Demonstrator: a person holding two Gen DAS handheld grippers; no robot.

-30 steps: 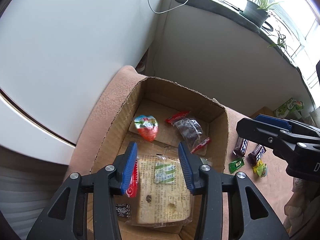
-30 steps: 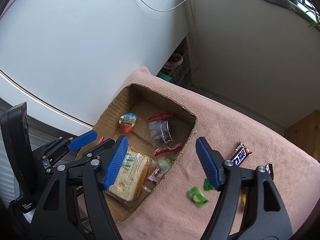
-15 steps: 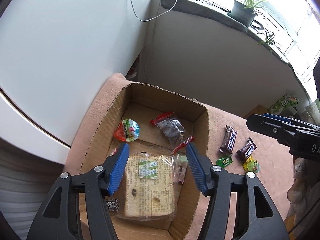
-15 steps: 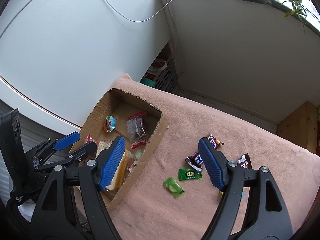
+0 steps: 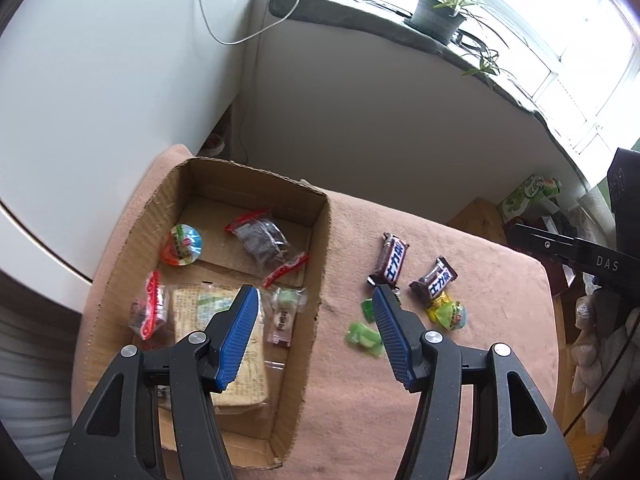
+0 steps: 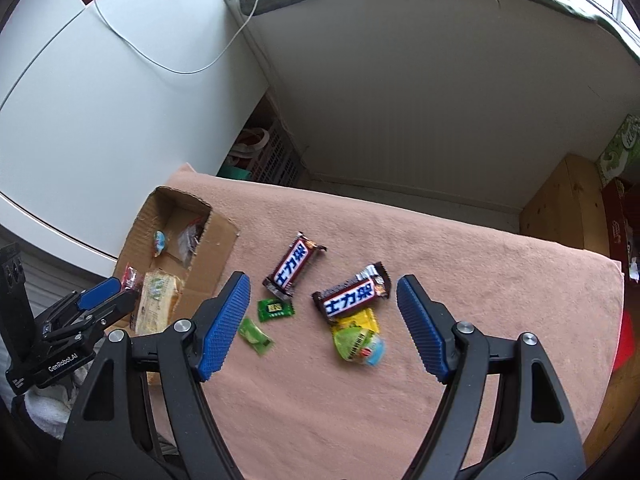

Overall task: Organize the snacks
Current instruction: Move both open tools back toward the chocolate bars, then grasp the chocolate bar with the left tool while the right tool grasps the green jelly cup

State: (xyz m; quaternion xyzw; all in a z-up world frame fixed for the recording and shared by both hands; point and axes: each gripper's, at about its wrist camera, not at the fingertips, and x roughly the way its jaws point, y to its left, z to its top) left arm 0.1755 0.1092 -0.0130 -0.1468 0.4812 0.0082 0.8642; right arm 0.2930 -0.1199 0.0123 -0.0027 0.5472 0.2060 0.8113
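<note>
Two views, left wrist first.

Left wrist view
- Left hand-held gripper (image 5: 314,338): jaws spread wide, holding nothing, hovering over the right wall of the cardboard box (image 5: 320,264).
- Bench (image 5: 460,400): covered with a pink cloth, carrying the box and the loose snacks.
- Behind the left finger (image 5: 236,340), inside the box: bread pack (image 5: 192,312), with a small candy packet (image 5: 284,314) just right of it.
- Further ahead in the box: jelly cup (image 5: 182,245), dark dried-fruit bag (image 5: 264,242), red-striped pack (image 5: 150,312) at the left wall.
- Ahead of the right finger (image 5: 394,340), outside the box: two chocolate bars (image 5: 390,260) (image 5: 434,284) lying near each other.
- Beside the right fingertip: green candy (image 5: 362,336), blurred; a second jelly cup (image 5: 450,312) to its right.
- Right hand-held gripper (image 5: 568,246): only part shows at the far right edge; its opening cannot be told here.

Right wrist view
- Right hand-held gripper (image 6: 324,320): jaws wide apart, empty, above the cloth.
- Between its fingers: one chocolate bar (image 6: 352,298), touching the jelly cup (image 6: 358,342) just nearer the gripper.
- Ahead and left: the other chocolate bar (image 6: 294,266), with a dark green sachet (image 6: 276,310) near its close end.
- By the left fingertip: the light green candy (image 6: 254,334).
- Far left: the box (image 6: 216,248) with the bread pack (image 6: 156,300) inside, and the left hand-held gripper (image 6: 96,304) beside it.
</note>
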